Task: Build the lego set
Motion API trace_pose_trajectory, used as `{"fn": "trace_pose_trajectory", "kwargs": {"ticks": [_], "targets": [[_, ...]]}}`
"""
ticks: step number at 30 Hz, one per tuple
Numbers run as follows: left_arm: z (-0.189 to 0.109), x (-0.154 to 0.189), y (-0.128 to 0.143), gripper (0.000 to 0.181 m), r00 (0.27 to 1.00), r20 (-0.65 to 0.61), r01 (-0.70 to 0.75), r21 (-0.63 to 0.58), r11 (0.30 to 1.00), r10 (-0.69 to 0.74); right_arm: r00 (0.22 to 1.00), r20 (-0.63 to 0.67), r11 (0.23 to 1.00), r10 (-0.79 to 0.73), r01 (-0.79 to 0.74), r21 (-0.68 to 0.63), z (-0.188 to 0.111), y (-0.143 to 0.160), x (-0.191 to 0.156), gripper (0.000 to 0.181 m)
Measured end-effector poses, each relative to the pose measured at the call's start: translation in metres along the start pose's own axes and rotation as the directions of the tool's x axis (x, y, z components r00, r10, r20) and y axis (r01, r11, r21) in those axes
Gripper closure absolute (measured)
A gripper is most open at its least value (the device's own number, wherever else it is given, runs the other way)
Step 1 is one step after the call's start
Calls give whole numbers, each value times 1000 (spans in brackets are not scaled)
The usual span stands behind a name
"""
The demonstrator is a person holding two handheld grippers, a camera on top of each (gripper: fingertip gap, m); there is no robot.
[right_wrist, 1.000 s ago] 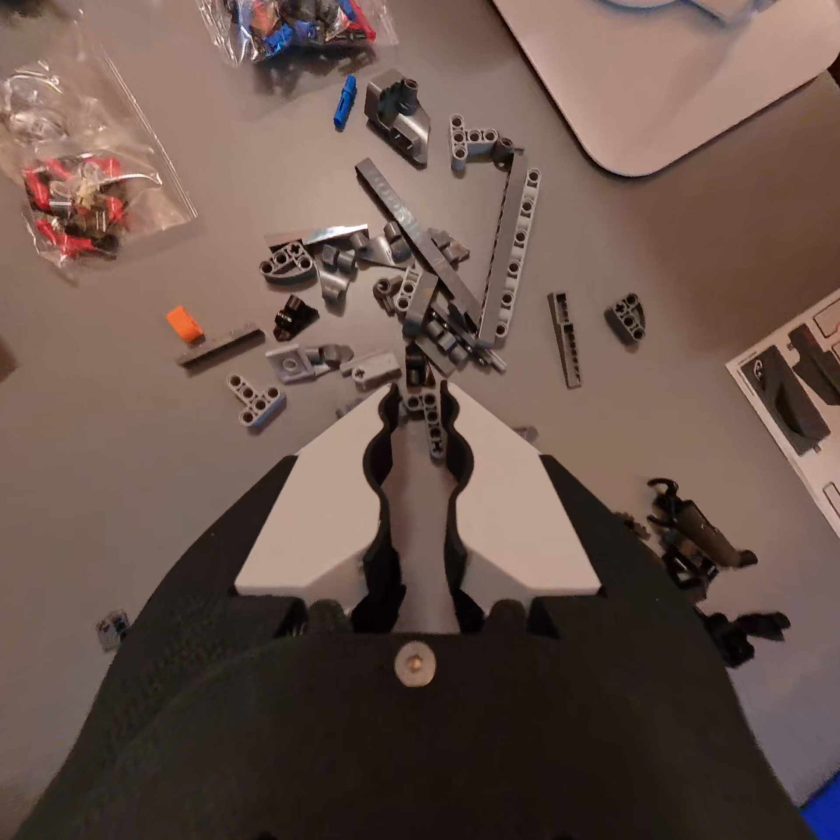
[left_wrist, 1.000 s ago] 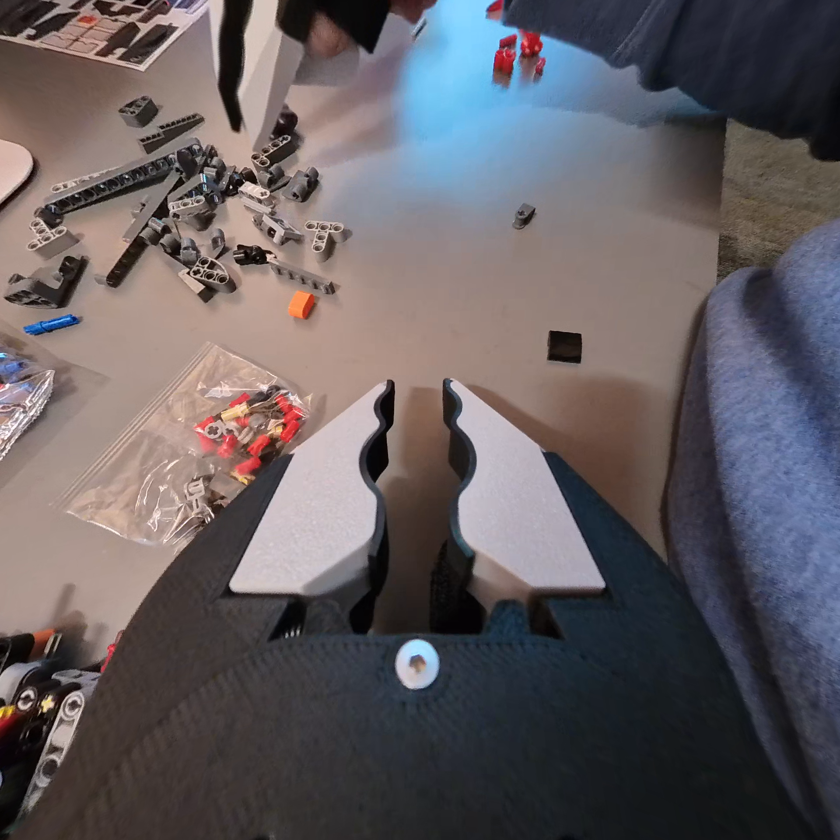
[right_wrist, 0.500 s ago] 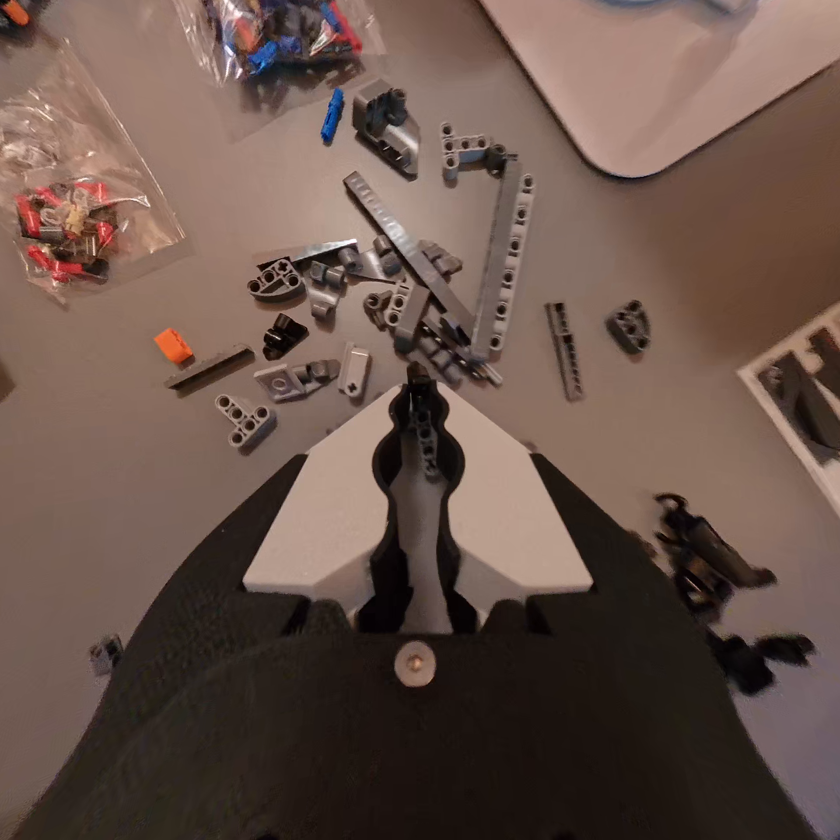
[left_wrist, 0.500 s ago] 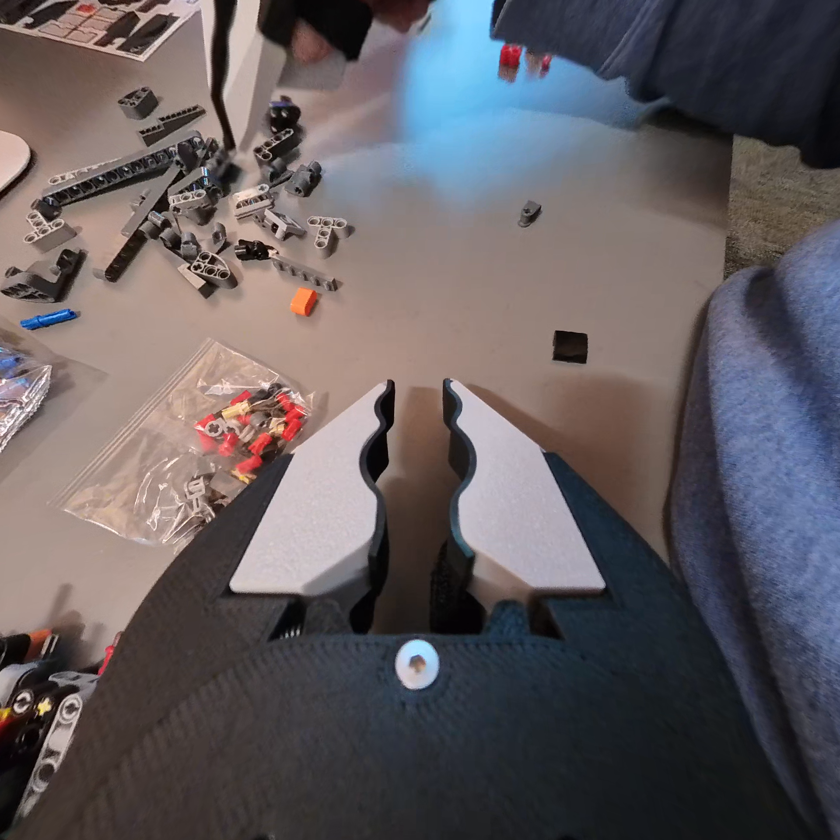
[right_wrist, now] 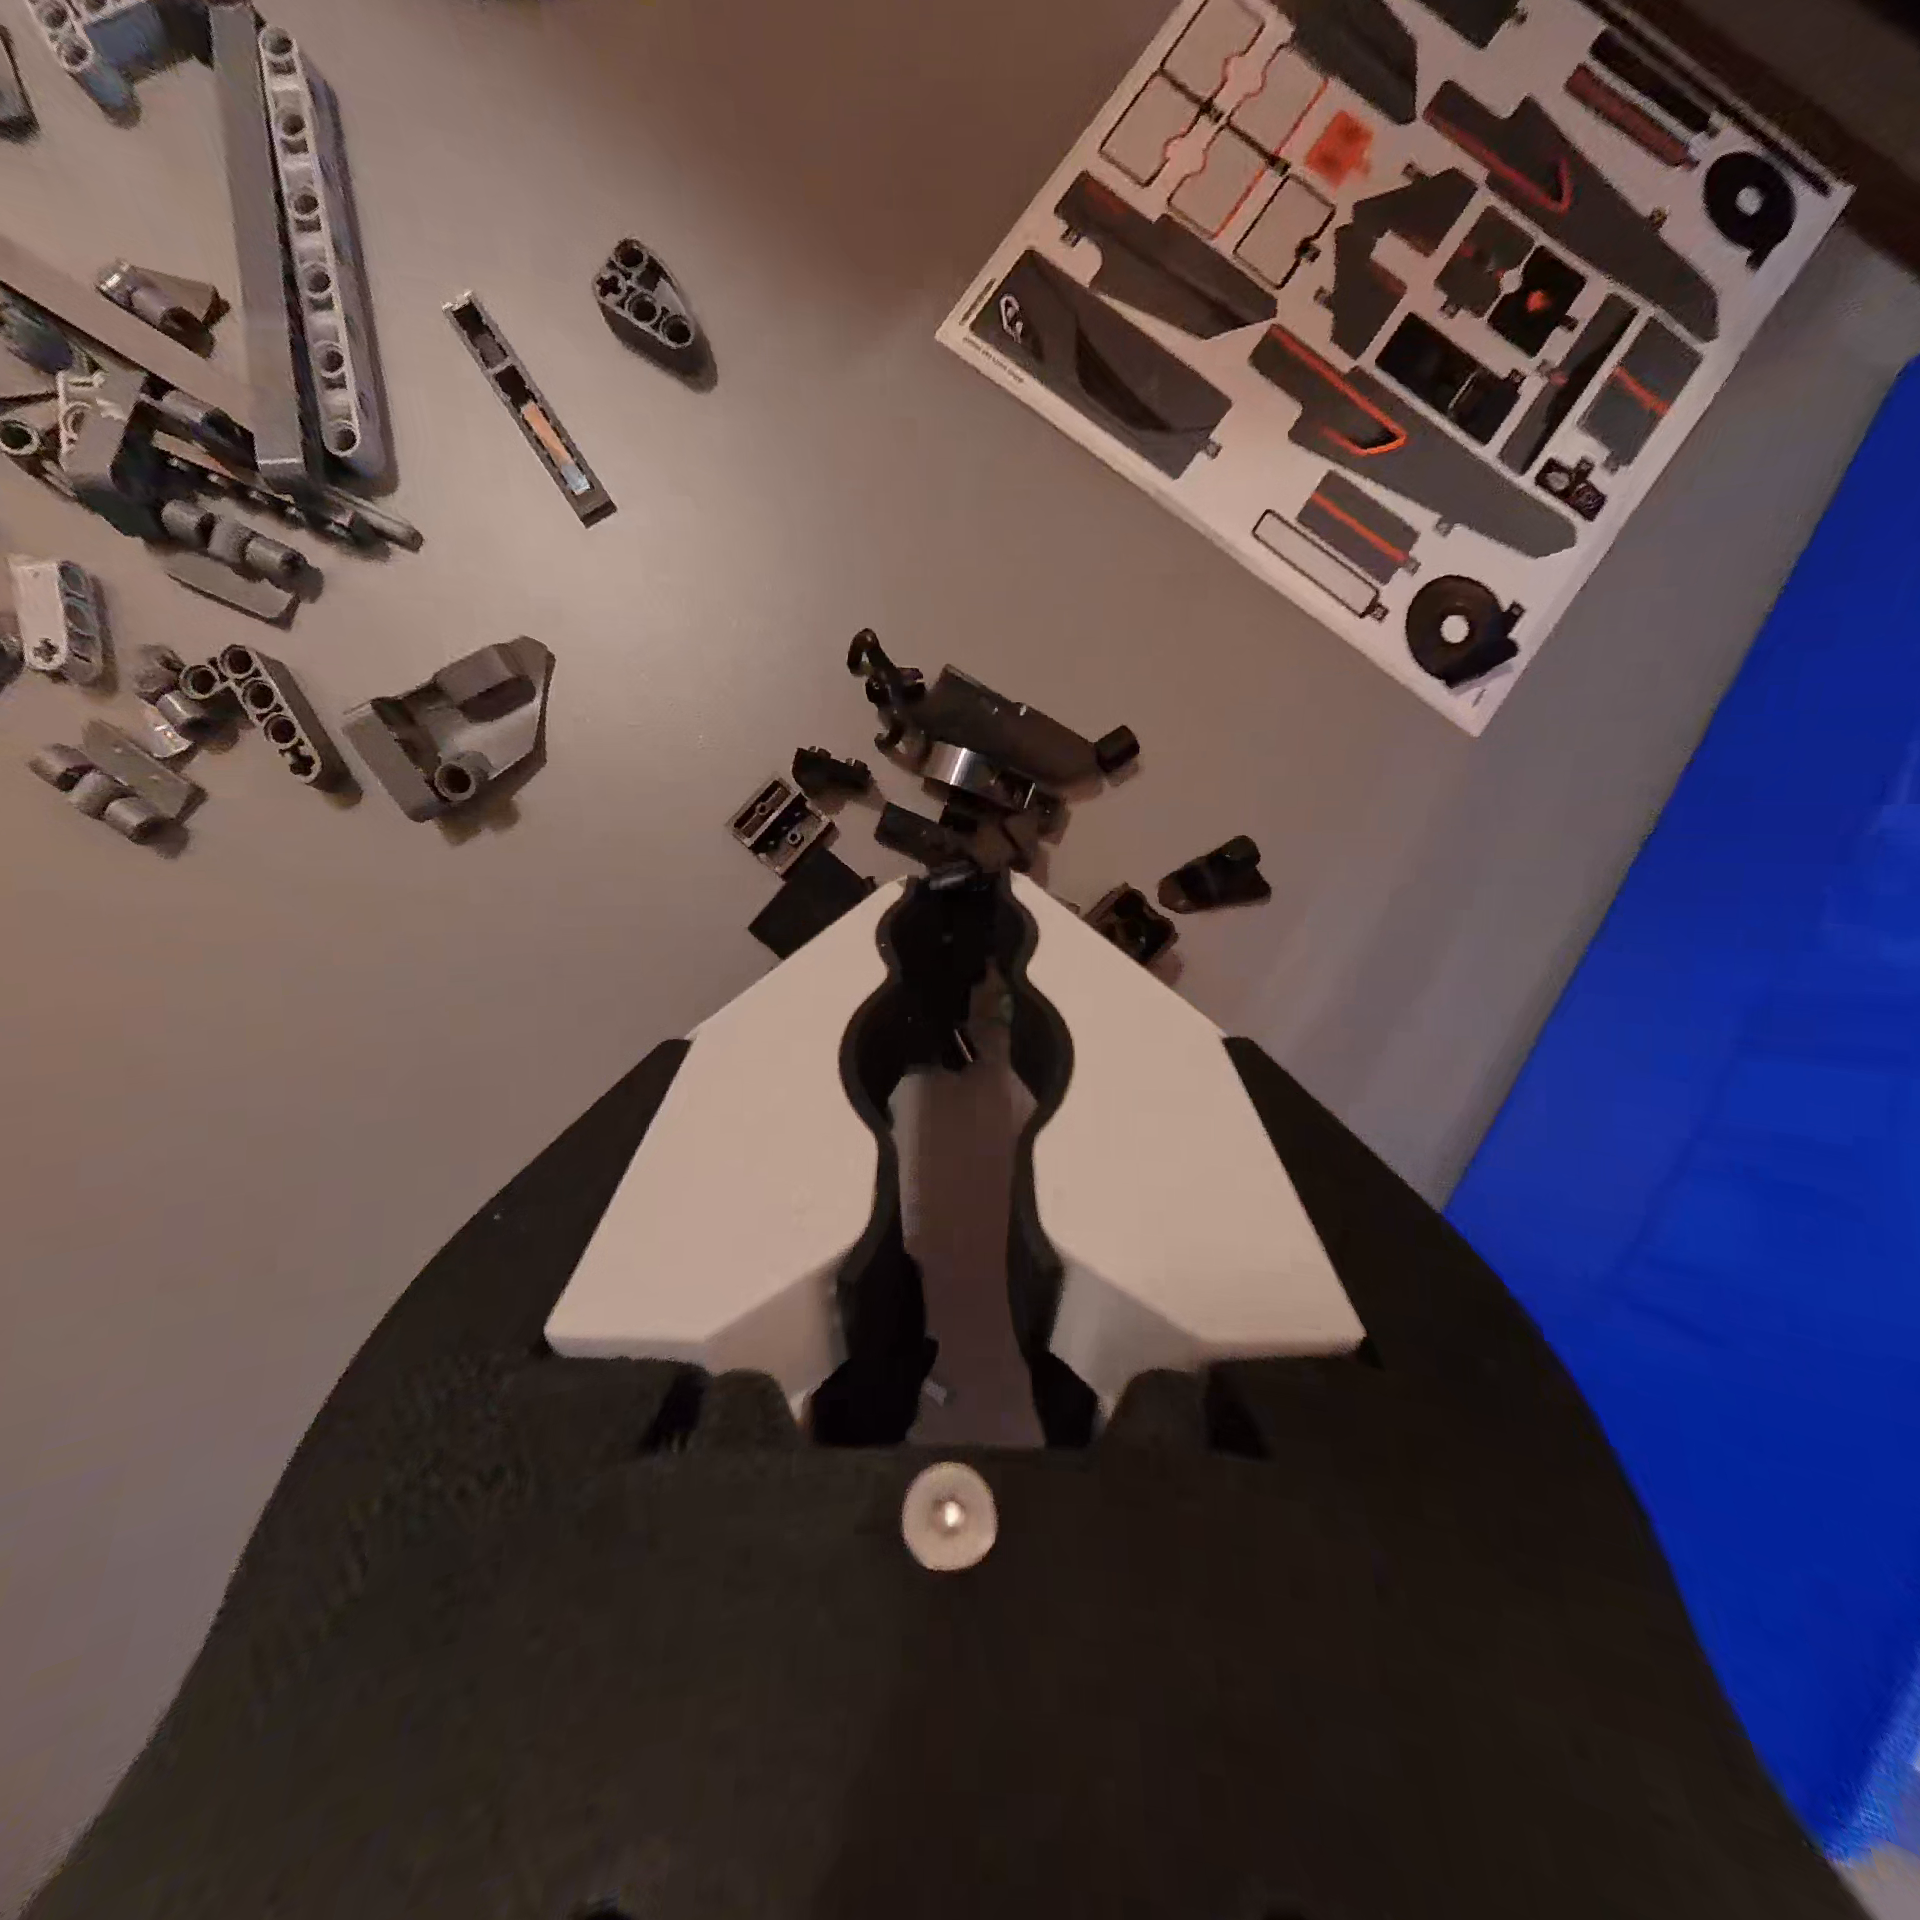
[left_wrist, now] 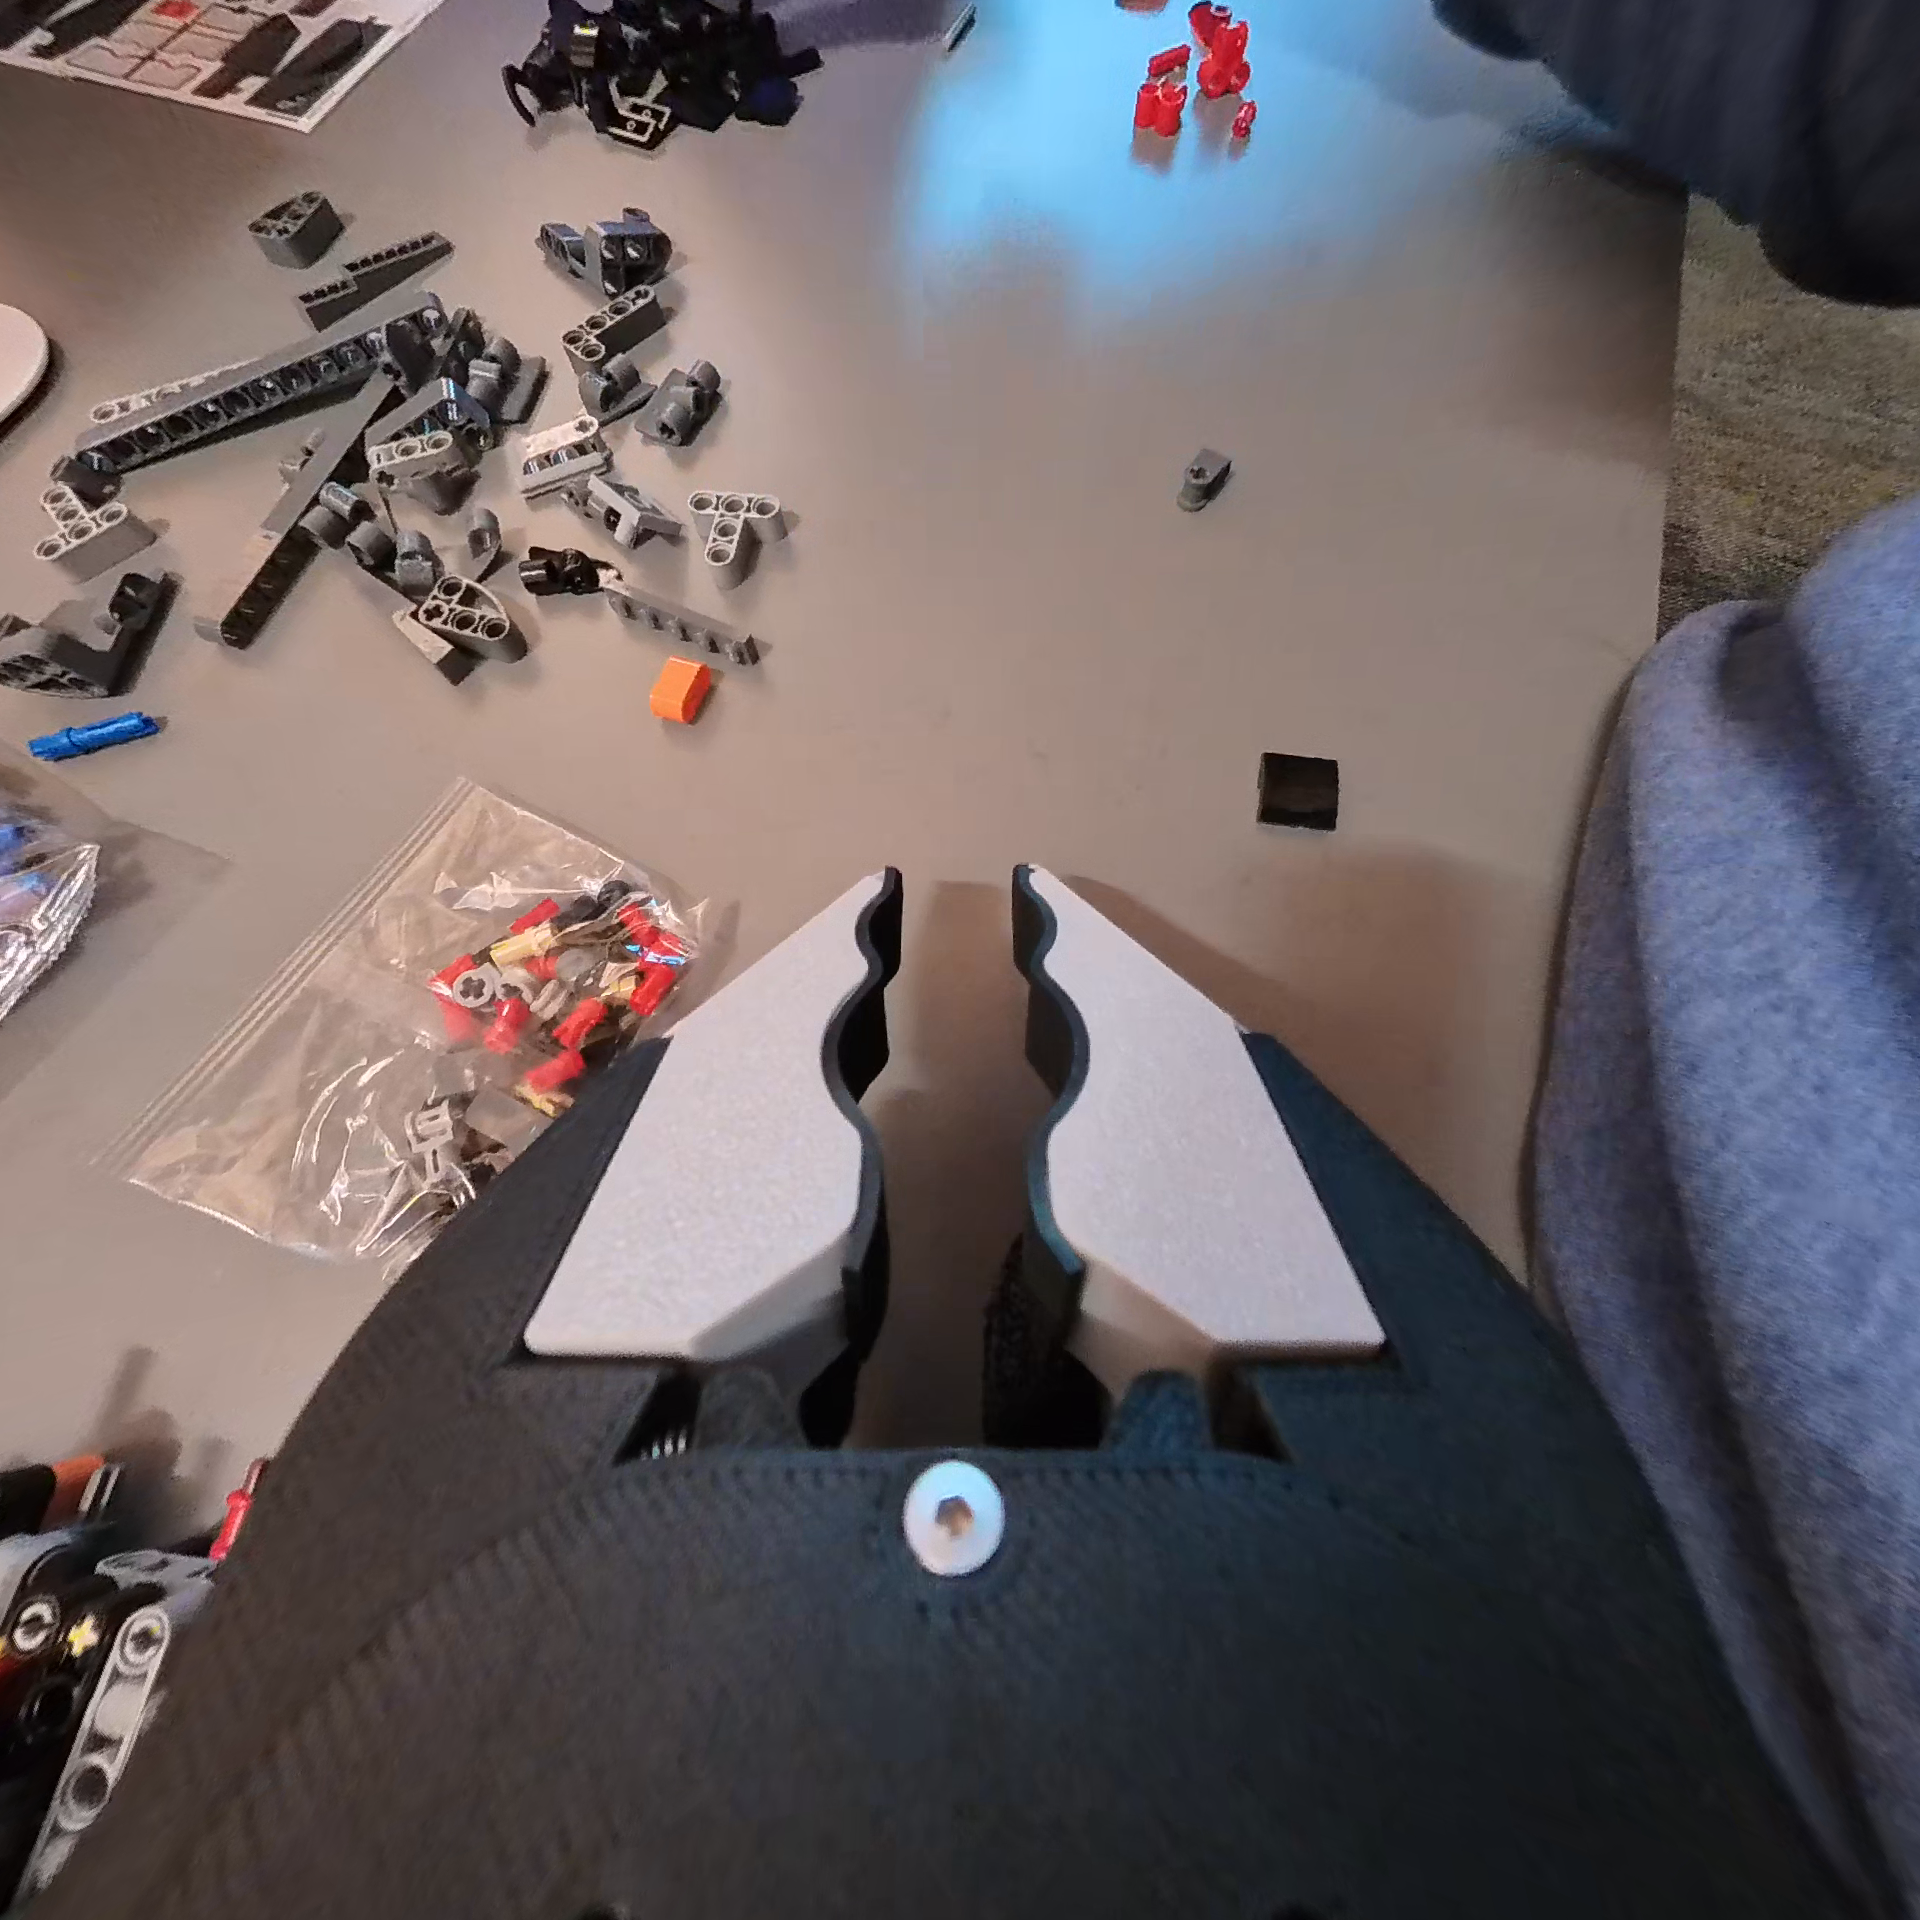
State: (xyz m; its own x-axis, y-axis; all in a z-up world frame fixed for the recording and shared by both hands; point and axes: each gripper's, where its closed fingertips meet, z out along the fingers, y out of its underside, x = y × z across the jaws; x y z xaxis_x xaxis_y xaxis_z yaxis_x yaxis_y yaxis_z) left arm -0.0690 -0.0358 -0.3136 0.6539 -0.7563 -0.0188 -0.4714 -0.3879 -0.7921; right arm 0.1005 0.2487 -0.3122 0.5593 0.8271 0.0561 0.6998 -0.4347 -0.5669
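We see the grey worktop (left_wrist: pixel 1039 582) carrying everything, its right edge running beside a person's grey-blue sleeve (left_wrist: pixel 1745 1039). A white sticker sheet (right_wrist: pixel 1392 343) lies near the worktop's far edge, close to a blue surface (right_wrist: pixel 1714 1039) that shows past the worktop's edge in the right wrist view.

Left gripper (left_wrist: pixel 954 883) hovers low over bare worktop near the right edge; we note its fingers apart, nothing between them. Right gripper (right_wrist: pixel 961 894) hangs over the cluster of black pieces (right_wrist: pixel 966 769); its tips stand close together with something dark between them, but we cannot tell whether it grips a piece or merely hangs above the cluster.

A clear bag of red and grey pins (left_wrist: pixel 457 1018) lies just left of the left gripper. A loose pile of grey lego beams and connectors (left_wrist: pixel 343 457) spreads toward the worktop's left edge. Long grey beam (right_wrist: pixel 301 260) rests tilted across other parts of that pile. Small red pieces (left_wrist: pixel 1195 73) sit near the far edge.

Singles, well apart: a black square tile (left_wrist: pixel 1297 792) near the right edge, an orange brick (left_wrist: pixel 681 689) beside a thin grey strip (left_wrist: pixel 681 629), a blue pin (left_wrist: pixel 94 734) at the left edge, a small grey connector (left_wrist: pixel 1203 480) alone mid-worktop
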Motion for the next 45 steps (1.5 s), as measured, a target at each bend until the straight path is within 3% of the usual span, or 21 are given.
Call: {"fn": "trace_pose_trajectory", "kwargs": {"ticks": [3,6,10,15,21,31,37,40,45], "targets": [[1,0,0,162,1000,1,-2,-3,1000,2,1000,8,1000,8,-8,-8,3,2,-2,164],[1,-1,0,162,1000,0,4,-1,1000,-4,1000,0,998,-16,16,65,-14,-16,-10,168],[2,0,-2,162,1000,-7,-1,3,1000,1,977,164,981,-133,107,162,-27,-52,-83,168],[0,0,-1,162,1000,-3,0,4,1000,0,890,324,945,-321,281,166,1,-63,-189,166],[-5,-3,-1,163,1000,2,4,14,1000,-4,851,377,930,-365,352,104,24,-52,-225,163],[-3,-1,0,162,1000,-5,3,10,1000,-3,882,322,936,-345,349,47,39,-45,-225,175],[-2,0,-1,163,1000,-7,1,10,1000,0,899,298,947,-321,306,96,23,-49,-210,175],[-2,0,-1,162,1000,-8,-1,10,1000,1,936,234,963,-262,239,120,2,-52,-169,175],[-2,3,-2,163,1000,-14,-6,10,1000,6,993,38,992,-110,107,64,-16,-32,-61,174]]}}
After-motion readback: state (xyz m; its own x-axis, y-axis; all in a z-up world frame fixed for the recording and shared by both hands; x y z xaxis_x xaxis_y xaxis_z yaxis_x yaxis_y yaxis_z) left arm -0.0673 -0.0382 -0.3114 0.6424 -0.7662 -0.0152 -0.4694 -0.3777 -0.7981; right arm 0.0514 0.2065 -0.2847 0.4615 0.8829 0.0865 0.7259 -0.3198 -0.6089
